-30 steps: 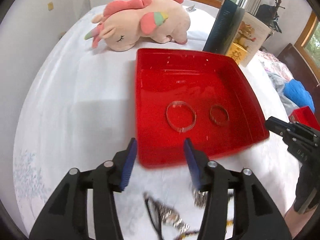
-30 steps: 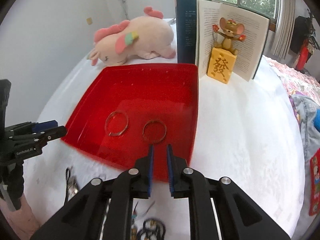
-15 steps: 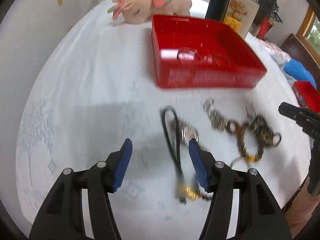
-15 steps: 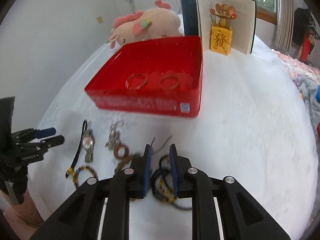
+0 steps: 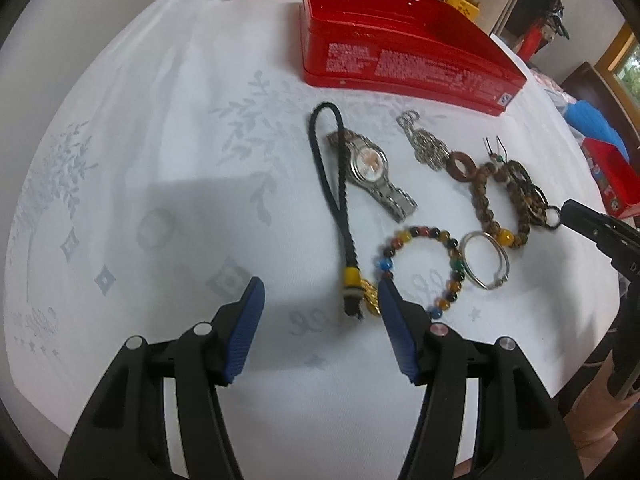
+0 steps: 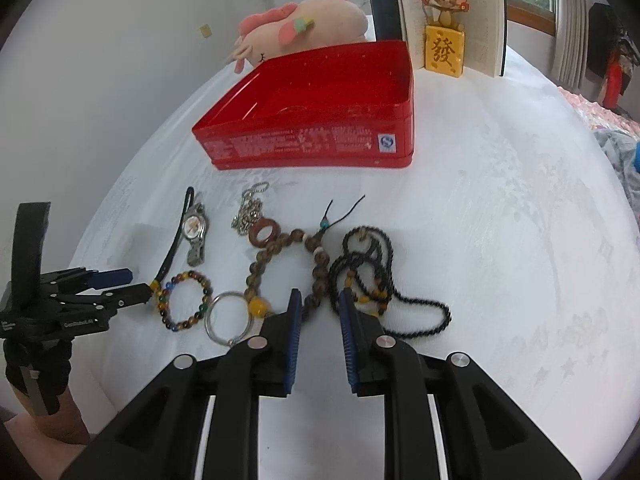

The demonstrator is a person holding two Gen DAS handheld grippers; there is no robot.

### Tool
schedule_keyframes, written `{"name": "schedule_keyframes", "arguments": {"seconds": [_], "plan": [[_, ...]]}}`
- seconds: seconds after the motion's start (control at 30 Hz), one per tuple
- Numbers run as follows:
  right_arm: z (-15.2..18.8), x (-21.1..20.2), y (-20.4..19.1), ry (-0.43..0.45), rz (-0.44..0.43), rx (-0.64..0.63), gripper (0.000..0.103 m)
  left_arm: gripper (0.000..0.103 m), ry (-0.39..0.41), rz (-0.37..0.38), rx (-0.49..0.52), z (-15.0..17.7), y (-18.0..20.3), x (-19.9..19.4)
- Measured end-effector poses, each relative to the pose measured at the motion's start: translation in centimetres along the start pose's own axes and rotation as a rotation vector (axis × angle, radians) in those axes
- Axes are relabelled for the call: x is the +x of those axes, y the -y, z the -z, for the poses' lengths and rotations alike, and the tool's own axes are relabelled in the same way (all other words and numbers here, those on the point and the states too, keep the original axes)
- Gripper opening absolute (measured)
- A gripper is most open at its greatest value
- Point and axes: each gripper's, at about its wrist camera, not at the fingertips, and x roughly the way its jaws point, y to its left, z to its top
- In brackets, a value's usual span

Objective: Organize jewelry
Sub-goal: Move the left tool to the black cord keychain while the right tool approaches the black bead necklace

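Observation:
A red tin tray (image 5: 400,60) (image 6: 320,136) stands at the back of the white cloth. In front of it lie a watch (image 5: 370,168) (image 6: 195,228), a black braided cord (image 5: 336,184), a chain (image 5: 424,144), a multicoloured bead bracelet (image 5: 424,264) (image 6: 186,300), a silver bangle (image 5: 486,264) (image 6: 230,316), brown bead bracelets (image 6: 288,268) and a black bead necklace (image 6: 372,280). My left gripper (image 5: 320,296) is open, low, just before the cord's yellow end. My right gripper (image 6: 320,300) is open over the brown and black beads.
A pink plush unicorn (image 6: 300,28), an open book (image 6: 452,12) and a mouse figurine on a yellow block (image 6: 444,44) stand behind the tray. A second red box (image 5: 608,176) lies at the right. The table's front edge is close under both grippers.
Both grippers pulled back from over the tray and dropped low to the jewelry in front of it. The right gripper's jaws opened from nearly shut.

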Motion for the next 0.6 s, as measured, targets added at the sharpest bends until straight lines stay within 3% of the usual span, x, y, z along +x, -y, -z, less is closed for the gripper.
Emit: {"name": "schedule_keyframes", "arguments": {"seconds": [0.6], "plan": [[1.2, -0.6, 0.4, 0.005, -0.004, 0.021, 0.02, 0.057, -0.022, 0.01, -0.07, -1.0, 0.2, 1.6]]}}
